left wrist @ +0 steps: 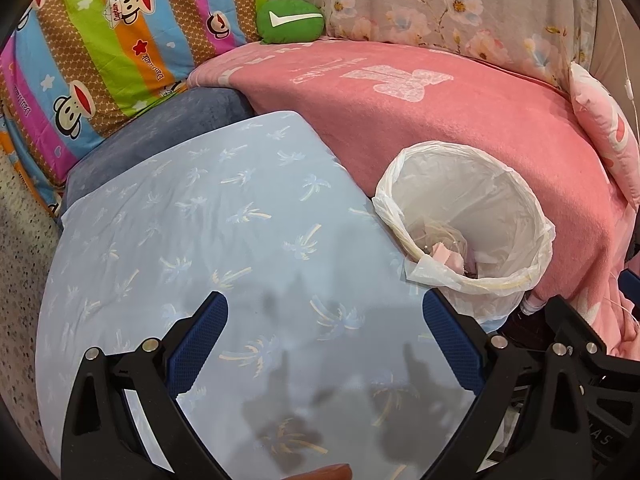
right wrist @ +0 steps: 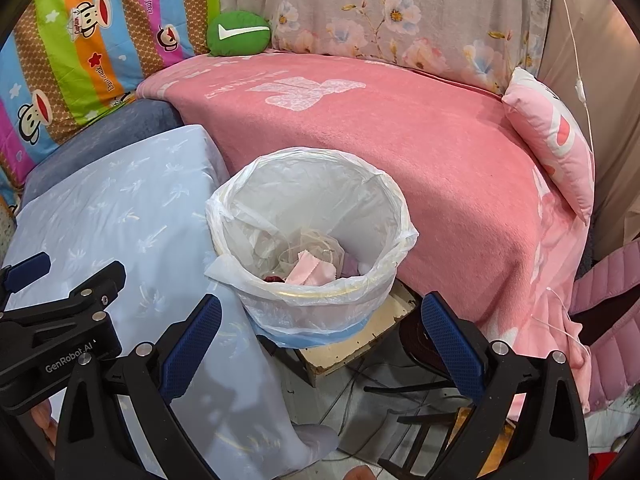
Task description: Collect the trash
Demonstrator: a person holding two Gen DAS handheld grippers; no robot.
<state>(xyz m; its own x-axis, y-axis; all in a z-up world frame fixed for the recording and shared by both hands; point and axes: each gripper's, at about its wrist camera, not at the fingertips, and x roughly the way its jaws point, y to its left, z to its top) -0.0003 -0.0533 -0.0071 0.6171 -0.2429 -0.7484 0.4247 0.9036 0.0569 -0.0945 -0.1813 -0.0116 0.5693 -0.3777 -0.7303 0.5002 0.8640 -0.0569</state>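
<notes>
Left gripper (left wrist: 324,320) hovered over pale blue cloth (left wrist: 192,216), left of bin, jaws wide, empty. Lined trash bin (right wrist: 308,240) stood between blue cloth and pink blanket (right wrist: 440,152); pink scraps (right wrist: 310,272) lay inside. Right gripper (right wrist: 320,320) just before bin, jaws wide, empty.
</notes>
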